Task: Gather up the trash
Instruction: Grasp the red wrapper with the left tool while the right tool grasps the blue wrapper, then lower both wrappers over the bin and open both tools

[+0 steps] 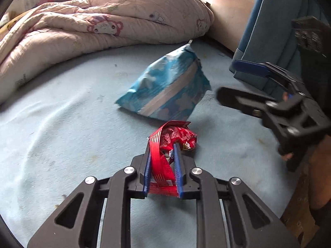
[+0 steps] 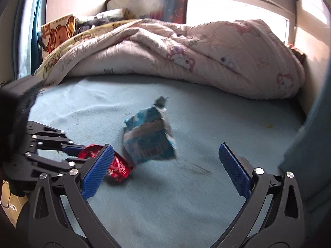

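Observation:
A crumpled red snack wrapper (image 1: 171, 142) lies on the light blue bed sheet (image 1: 62, 124), and my left gripper (image 1: 162, 146) is shut on it, its blue pads squeezing the foil from both sides. Just beyond it stands an empty blue snack bag (image 1: 167, 88) with a white stripe. In the right wrist view the same blue snack bag (image 2: 148, 142) sits ahead of my right gripper (image 2: 166, 152), which is open wide with nothing between its fingers. The red wrapper (image 2: 118, 165) shows at the left, held in my left gripper (image 2: 82, 155).
A bunched pink cartoon-print quilt (image 2: 186, 55) fills the far half of the bed. A blue curtain (image 1: 269, 31) hangs at the right in the left wrist view. A wall and bright window run behind the bed. A cartoon box (image 2: 59, 32) leans at the far left.

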Demonstrator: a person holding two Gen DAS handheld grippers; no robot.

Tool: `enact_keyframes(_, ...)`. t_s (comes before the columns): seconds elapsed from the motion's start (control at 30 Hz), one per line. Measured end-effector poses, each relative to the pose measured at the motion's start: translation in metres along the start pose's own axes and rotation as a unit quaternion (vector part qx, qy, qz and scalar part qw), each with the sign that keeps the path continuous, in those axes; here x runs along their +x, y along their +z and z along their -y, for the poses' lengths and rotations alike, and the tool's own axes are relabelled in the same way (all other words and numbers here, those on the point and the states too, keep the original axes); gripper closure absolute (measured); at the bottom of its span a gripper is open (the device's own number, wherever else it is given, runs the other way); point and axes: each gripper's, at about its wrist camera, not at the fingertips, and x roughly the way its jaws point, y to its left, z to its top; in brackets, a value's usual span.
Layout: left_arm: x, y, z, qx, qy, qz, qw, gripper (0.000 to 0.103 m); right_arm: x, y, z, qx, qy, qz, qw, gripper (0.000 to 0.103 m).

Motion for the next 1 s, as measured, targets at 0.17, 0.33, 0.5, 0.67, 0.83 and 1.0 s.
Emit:
enact_keyframes(0.17,-0.011,-0.005,-0.026,-0.010,0.014,0.006,0.9998,0.086,0.033,0.013,-0.017,-0.005,0.008,-0.018,1.000,0.005)
enact_keyframes(0.33,-0.018,-0.010,-0.040,-0.021,0.014,0.011,0.9996,0.087,0.060,0.017,-0.023,-0.003,0.001,-0.040,0.999,0.005)
enact_keyframes(0.5,-0.024,-0.016,-0.043,-0.030,0.009,0.015,0.9994,0.087,0.064,0.016,-0.024,-0.007,-0.004,-0.051,0.999,0.040)
enact_keyframes(0.67,-0.038,-0.024,-0.037,-0.035,0.004,0.024,0.9991,0.087,0.057,0.009,-0.031,-0.022,-0.002,-0.062,0.998,0.062)
enact_keyframes(0.83,-0.058,-0.036,-0.030,-0.041,0.001,0.032,0.9986,0.087,0.033,0.004,-0.040,-0.028,0.000,-0.053,0.998,0.080)
enact_keyframes(1.0,-0.087,-0.047,-0.018,-0.036,0.005,0.043,0.9984,0.087,-0.009,0.001,-0.053,-0.031,-0.014,-0.032,0.999,0.081)
